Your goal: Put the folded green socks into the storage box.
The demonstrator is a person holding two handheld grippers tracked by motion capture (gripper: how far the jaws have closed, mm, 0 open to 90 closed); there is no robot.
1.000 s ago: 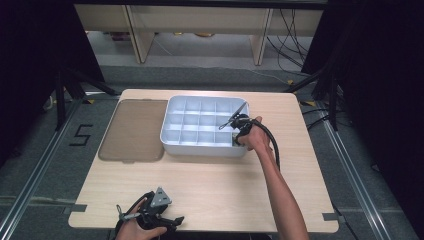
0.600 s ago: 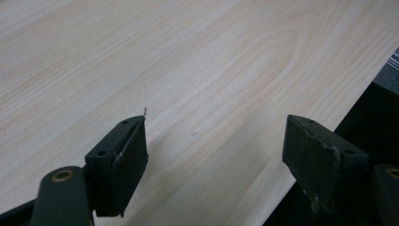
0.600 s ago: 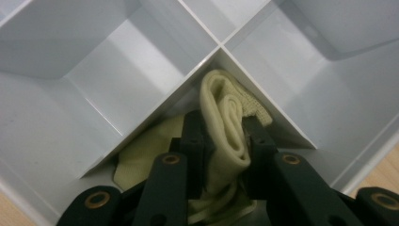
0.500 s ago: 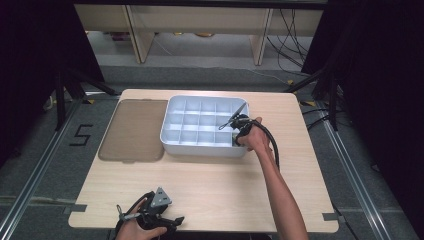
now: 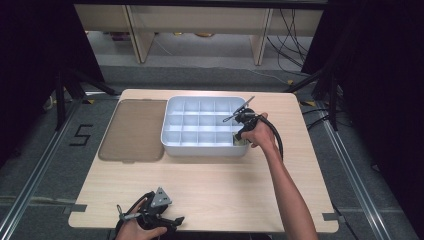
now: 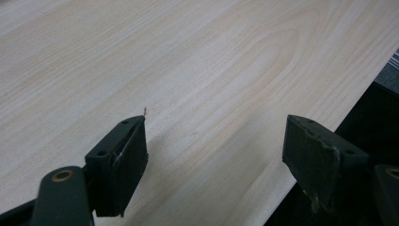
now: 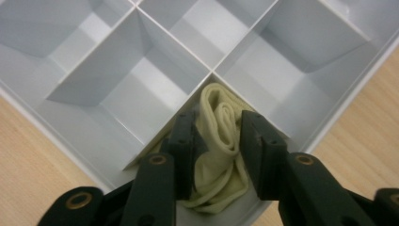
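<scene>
Item: your pale yellow rolled cloth (image 7: 221,141), soft, bunched.
Place: corner cell of your white divided tray (image 5: 172,145), at its 4 o'clock.

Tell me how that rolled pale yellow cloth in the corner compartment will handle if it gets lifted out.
The pale yellow cloth looks soft and loosely rolled, so it would probably sag and partly unroll. It seems light for its bulk. With the right gripper straddling it, its jaws just opening, folds might snag on the white tray dividers.

Light: bright, even, from overhead on the table (image 5: 210,185)
Surroundings: floor and room edges dim, near black
Shadows: soft, short under the jaws
Glare: mild on tray (image 7: 155,80) walls
Focus: near jaws slightly soft, high view low-detail
</scene>
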